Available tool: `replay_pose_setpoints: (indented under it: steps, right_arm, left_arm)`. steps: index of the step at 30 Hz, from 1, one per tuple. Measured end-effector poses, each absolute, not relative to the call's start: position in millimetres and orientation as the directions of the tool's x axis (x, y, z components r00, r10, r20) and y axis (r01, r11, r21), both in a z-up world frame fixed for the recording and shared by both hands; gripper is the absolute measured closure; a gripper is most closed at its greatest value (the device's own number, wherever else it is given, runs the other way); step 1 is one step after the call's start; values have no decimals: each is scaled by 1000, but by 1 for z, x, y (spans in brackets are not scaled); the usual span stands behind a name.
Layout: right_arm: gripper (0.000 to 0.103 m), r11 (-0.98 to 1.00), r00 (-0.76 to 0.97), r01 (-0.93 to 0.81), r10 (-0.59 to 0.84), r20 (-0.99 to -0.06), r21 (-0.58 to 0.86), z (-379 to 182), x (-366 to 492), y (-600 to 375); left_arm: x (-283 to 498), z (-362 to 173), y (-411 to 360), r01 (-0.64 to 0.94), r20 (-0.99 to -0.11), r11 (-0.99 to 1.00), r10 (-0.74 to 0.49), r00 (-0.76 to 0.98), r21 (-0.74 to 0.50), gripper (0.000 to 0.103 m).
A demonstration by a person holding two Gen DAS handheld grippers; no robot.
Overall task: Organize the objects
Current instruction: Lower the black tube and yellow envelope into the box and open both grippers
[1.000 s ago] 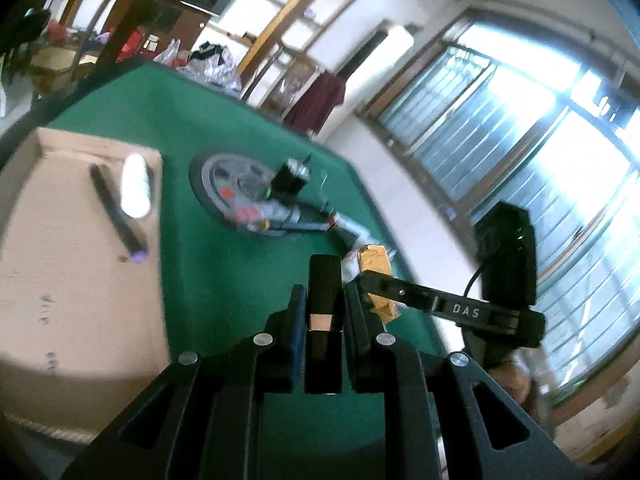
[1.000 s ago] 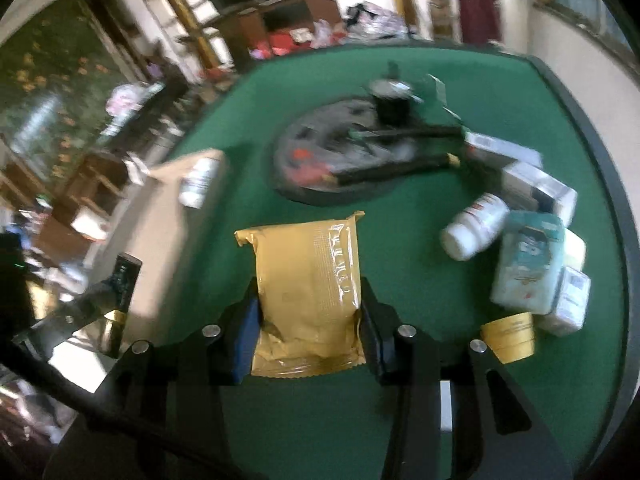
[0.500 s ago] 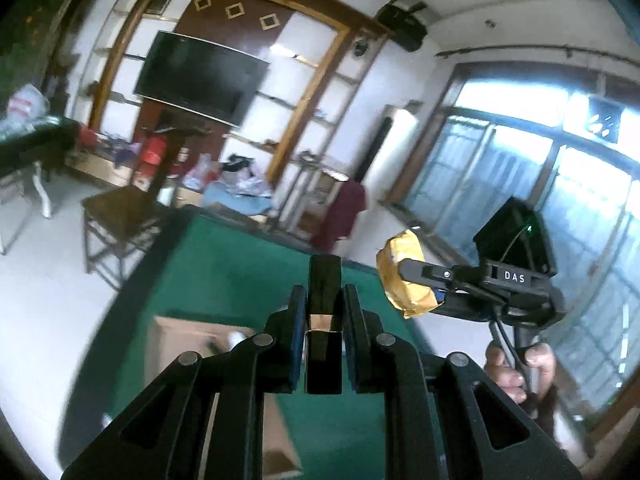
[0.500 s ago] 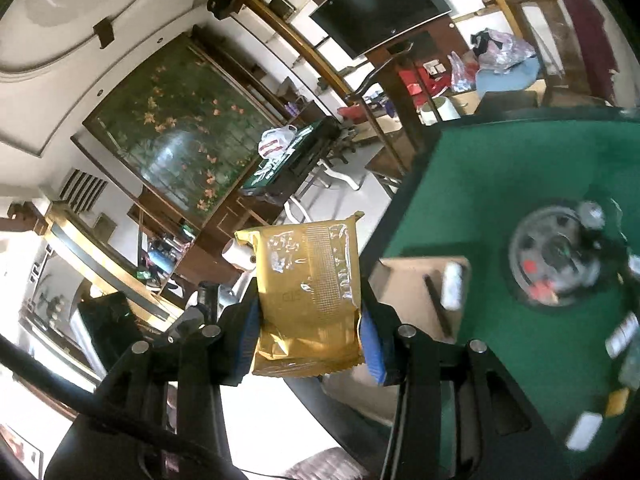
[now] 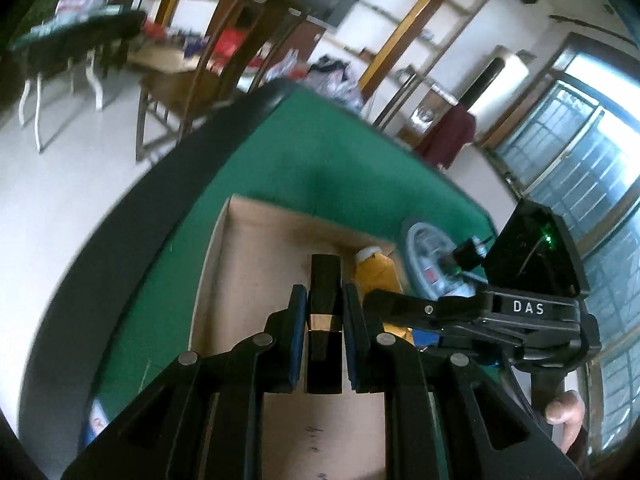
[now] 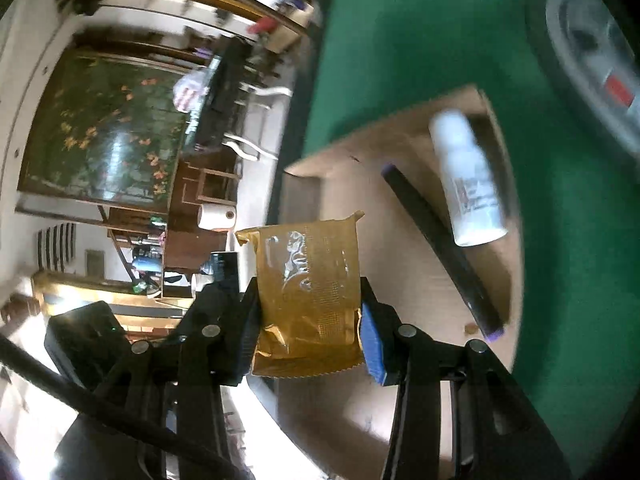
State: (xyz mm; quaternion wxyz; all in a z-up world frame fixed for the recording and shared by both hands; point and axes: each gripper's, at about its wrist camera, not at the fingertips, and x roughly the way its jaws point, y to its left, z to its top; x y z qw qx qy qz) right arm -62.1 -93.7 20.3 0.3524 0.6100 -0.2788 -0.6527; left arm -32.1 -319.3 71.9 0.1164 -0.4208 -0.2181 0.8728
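My left gripper (image 5: pixel 323 300) is shut on a black stick with a gold band (image 5: pixel 324 300) and holds it over the open cardboard box (image 5: pixel 256 264) on the green table. My right gripper (image 6: pixel 306 300) is shut on a gold foil packet (image 6: pixel 308 284) and holds it above the same box (image 6: pixel 400 280). The right gripper (image 5: pixel 460 312) and the packet (image 5: pixel 376 276) also show in the left wrist view, just right of my left fingers. In the box lie a white bottle (image 6: pixel 468 184) and a black marker with purple ends (image 6: pixel 440 248).
A grey round disc (image 5: pixel 424 252) with small items on it sits on the green table (image 5: pixel 320 168) right of the box; it also shows in the right wrist view (image 6: pixel 592 52). A wooden chair (image 5: pixel 188 80) stands beyond the table's far edge.
Both grippers have swung down from facing the room to over the cardboard box. Each keeps its hold; the gold packet is now low over the box beside the left gripper.
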Motion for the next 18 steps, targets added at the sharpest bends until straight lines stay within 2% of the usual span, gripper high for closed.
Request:
replay_pose_setpoints:
  steps: [10, 18]
  right_arm:
    - [61, -736, -90, 144, -676, -731, 662, 14, -81, -96]
    - [61, -798, -181, 193, -601, -779, 571, 25, -83, -93]
  left_arm:
    - [-61, 40, -305, 22, -737, -878, 386, -555, -477, 89]
    - [-84, 25, -313, 74, -750, -885, 342, -565, -460, 89]
